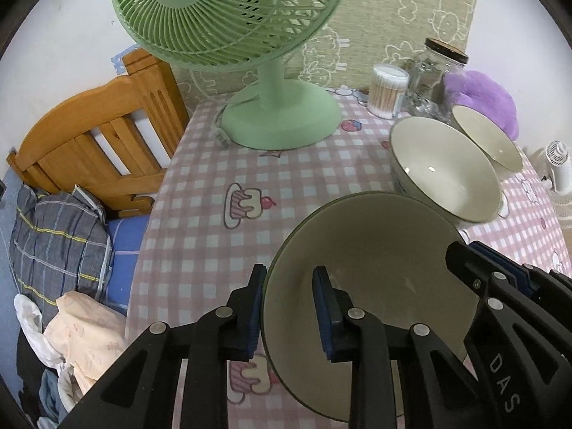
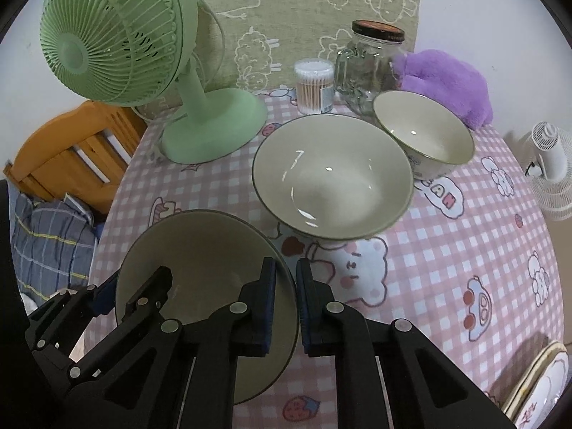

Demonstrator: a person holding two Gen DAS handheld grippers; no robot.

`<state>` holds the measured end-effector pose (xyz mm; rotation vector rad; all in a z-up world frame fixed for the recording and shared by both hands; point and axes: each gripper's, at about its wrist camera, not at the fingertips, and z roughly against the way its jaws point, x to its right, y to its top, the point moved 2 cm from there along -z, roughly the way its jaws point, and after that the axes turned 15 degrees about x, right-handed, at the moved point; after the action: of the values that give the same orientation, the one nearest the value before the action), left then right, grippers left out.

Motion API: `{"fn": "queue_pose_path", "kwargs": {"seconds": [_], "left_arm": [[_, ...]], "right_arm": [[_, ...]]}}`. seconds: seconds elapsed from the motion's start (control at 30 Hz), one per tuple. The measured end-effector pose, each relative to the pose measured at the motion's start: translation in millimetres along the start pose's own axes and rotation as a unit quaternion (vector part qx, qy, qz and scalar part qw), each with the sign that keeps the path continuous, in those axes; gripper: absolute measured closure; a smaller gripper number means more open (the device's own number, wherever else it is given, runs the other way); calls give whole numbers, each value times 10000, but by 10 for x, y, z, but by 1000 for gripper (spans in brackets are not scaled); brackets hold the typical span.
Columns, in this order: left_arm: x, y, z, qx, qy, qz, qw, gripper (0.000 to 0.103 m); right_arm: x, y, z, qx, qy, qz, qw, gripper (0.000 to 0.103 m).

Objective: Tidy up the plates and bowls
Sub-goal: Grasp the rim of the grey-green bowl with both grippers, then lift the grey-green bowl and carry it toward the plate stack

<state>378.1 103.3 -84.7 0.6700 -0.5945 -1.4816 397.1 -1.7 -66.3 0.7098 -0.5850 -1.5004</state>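
Three cream bowls with dark rims are on the pink checked tablecloth. The nearest bowl [image 1: 375, 268] [image 2: 200, 268] is held at both sides. My left gripper [image 1: 289, 311] straddles its left rim, one finger outside and one inside. My right gripper [image 2: 286, 307] clamps its right rim; it also shows in the left wrist view [image 1: 493, 279]. A second large bowl [image 2: 332, 175] [image 1: 447, 168] stands just behind. A smaller bowl [image 2: 425, 128] [image 1: 489, 139] stands at the back right. A stack of plates [image 2: 540, 389] lies at the front right table edge.
A green desk fan [image 1: 250, 35] [image 2: 143, 64] stands at the back left. A cotton swab tub [image 2: 314, 85], a glass jar [image 2: 371, 68] and a purple plush [image 2: 447, 85] line the back. A wooden bed frame [image 1: 93, 143] and bedding are left of the table. A white fan [image 2: 550, 168] stands right.
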Motion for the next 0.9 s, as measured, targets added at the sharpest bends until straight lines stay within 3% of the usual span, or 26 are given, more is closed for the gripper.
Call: {"fn": "queue_pose_path", "kwargs": {"seconds": [0.9], "left_arm": [[630, -626, 987, -133, -391, -281, 9988, 79]], "right_arm": [[557, -686, 1137, -67, -351, -242, 9991, 88]]}}
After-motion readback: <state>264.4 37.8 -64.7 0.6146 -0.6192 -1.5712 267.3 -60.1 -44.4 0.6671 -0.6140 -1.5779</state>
